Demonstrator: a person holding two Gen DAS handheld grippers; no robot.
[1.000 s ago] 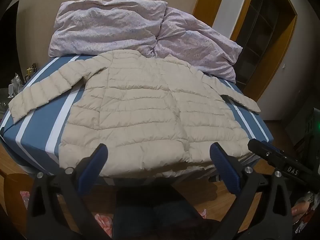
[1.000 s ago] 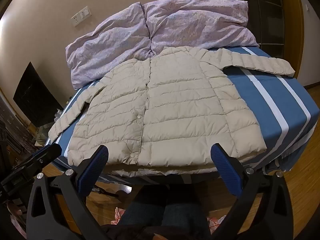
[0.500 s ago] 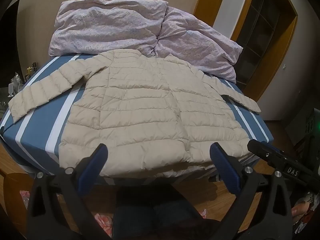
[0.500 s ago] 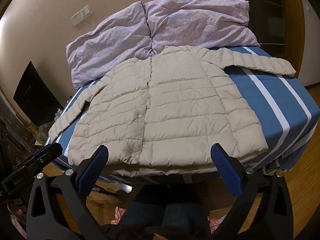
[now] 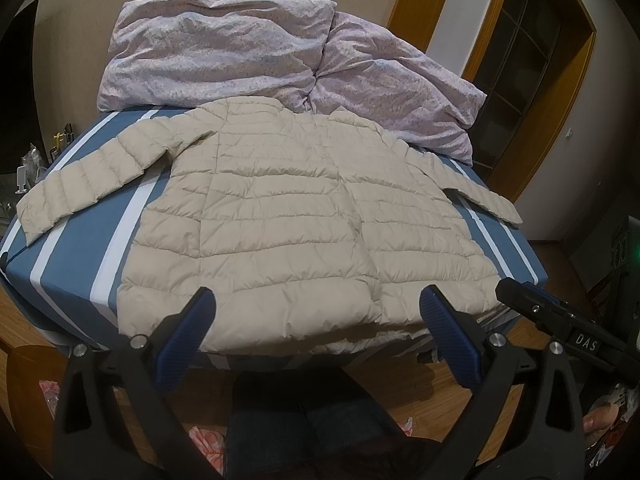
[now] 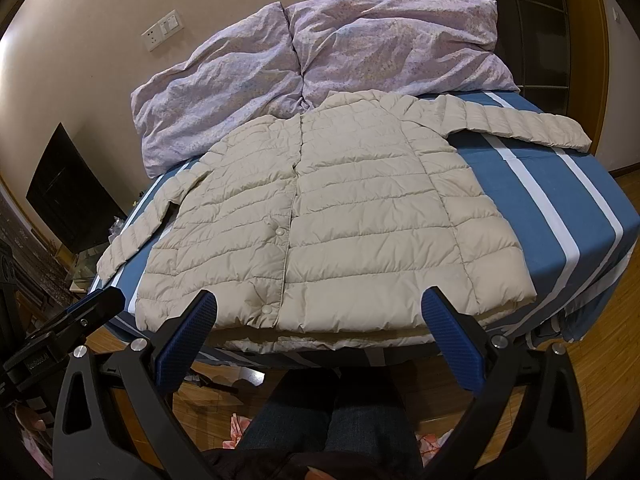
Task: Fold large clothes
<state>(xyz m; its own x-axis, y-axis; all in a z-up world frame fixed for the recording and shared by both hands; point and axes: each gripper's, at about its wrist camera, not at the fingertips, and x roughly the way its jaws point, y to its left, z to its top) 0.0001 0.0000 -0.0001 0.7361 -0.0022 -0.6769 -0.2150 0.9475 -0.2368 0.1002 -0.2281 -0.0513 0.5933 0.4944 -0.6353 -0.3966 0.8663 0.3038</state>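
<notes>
Beige walls and orange-brown door frames ring a bed [image 5: 76, 264] covered in a blue sheet with white stripes. At its head lies a rumpled lilac duvet [image 5: 224, 52], bunched in two mounds. Spread flat across the middle of the bed is the jacket [image 5: 288, 216], a cream quilted puffer, front up, collar touching the duvet and hem at the near edge of the mattress. Both sleeves reach outward over the sheet. In the right wrist view its snap placket runs down the centre, closed.

Just short of the hem, the left gripper [image 5: 316, 336] hangs above the floor, its blue-padded fingers spread wide with nothing between them. The right gripper [image 6: 318, 336] hovers likewise, jaws wide and empty, beside the left one, in front of the hem. Below them show a person's knees in dark jeans [image 6: 320, 420] over the wooden floor [image 6: 592, 360].
</notes>
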